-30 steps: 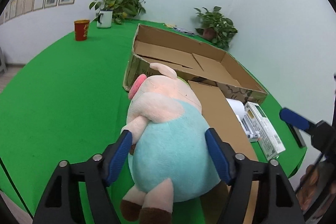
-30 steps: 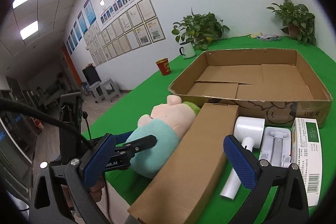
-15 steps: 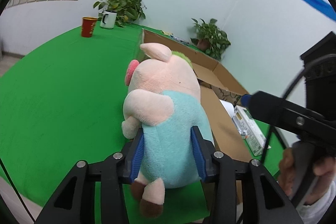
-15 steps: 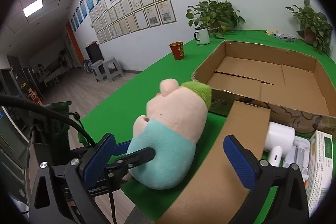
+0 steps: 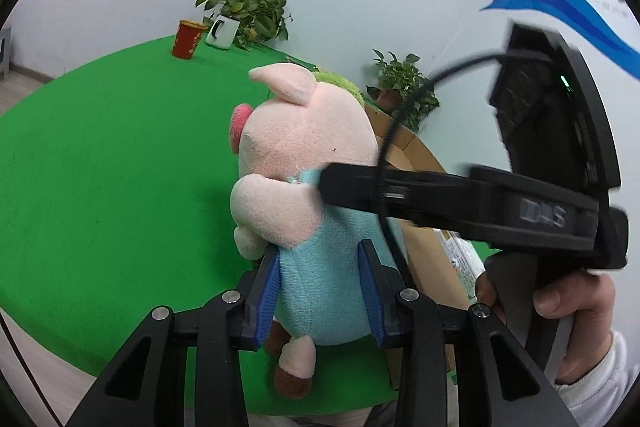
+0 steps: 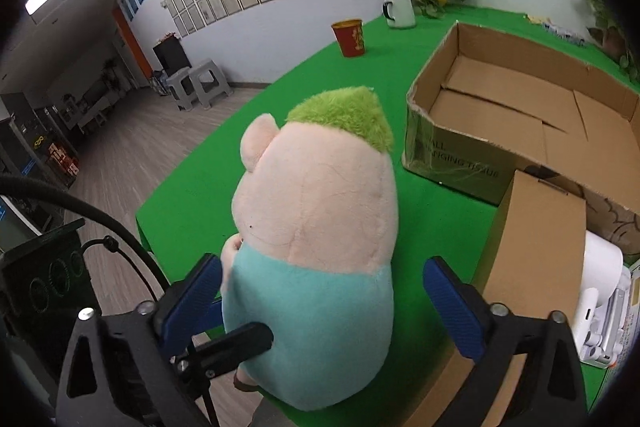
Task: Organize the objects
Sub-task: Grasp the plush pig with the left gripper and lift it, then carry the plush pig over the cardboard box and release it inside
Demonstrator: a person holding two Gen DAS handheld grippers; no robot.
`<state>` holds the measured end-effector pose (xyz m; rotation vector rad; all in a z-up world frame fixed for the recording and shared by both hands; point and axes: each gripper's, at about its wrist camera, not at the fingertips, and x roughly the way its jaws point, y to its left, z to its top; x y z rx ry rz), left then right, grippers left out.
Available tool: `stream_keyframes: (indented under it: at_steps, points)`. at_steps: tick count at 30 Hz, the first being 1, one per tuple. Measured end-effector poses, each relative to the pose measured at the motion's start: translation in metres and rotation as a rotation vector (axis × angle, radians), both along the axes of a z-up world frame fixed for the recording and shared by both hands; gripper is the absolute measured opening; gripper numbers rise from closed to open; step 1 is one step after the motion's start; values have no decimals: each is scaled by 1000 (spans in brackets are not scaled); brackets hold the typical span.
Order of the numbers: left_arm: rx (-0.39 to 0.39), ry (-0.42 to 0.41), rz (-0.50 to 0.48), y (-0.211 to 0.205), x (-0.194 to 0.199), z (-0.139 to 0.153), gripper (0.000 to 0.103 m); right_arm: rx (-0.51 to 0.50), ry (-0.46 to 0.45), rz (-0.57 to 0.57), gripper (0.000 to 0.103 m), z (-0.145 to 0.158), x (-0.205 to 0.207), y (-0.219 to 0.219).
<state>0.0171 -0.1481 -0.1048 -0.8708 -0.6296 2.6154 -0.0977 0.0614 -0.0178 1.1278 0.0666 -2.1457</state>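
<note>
A plush pig (image 5: 308,163) with a pink head, green hair tuft and teal body stands upright near the front edge of the green table (image 5: 100,187). My left gripper (image 5: 319,251) is shut on its teal body, blue pads pressing into both sides, jaws still closing. My right gripper (image 6: 322,267) straddles the pig (image 6: 316,219) from behind. Its jaws are closing, but the right pad stands clear of the plush and the left pad is just beside it. In the left wrist view, one black right-gripper finger (image 5: 360,187) lies across the pig's shoulder.
An open cardboard box (image 6: 448,163) lies behind and right of the pig. A long closed carton (image 6: 532,247) is at its right, with a white device (image 6: 600,267) beyond. A red cup (image 6: 350,37) and a white mug with a plant (image 6: 398,11) stand far back. A person's hand (image 5: 560,299) holds the right gripper.
My left gripper closed onto the pig's body and the pig now stands upright. My right gripper swung left from the carton to straddle the pig and narrowed slightly.
</note>
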Motion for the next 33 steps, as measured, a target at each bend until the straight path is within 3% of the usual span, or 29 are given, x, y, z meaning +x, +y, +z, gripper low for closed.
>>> stream_keyframes:
  at_steps: [1,7,16,23,33]
  points:
    - [-24,2,4,4,-1,1,35,-6,-27,15,85,-2,0,-3]
    - [-39,-5,-5,9,-3,5,33,26,18,8,82,-3,11,-8]
    - [-119,13,19,32,3,21,30,15,111,-4,63,2,21,-2]
    - [-193,70,18,57,-3,57,30,-86,161,-29,60,25,16,18]
    - [-307,164,-41,104,-59,125,29,-224,214,-96,60,67,-20,57]
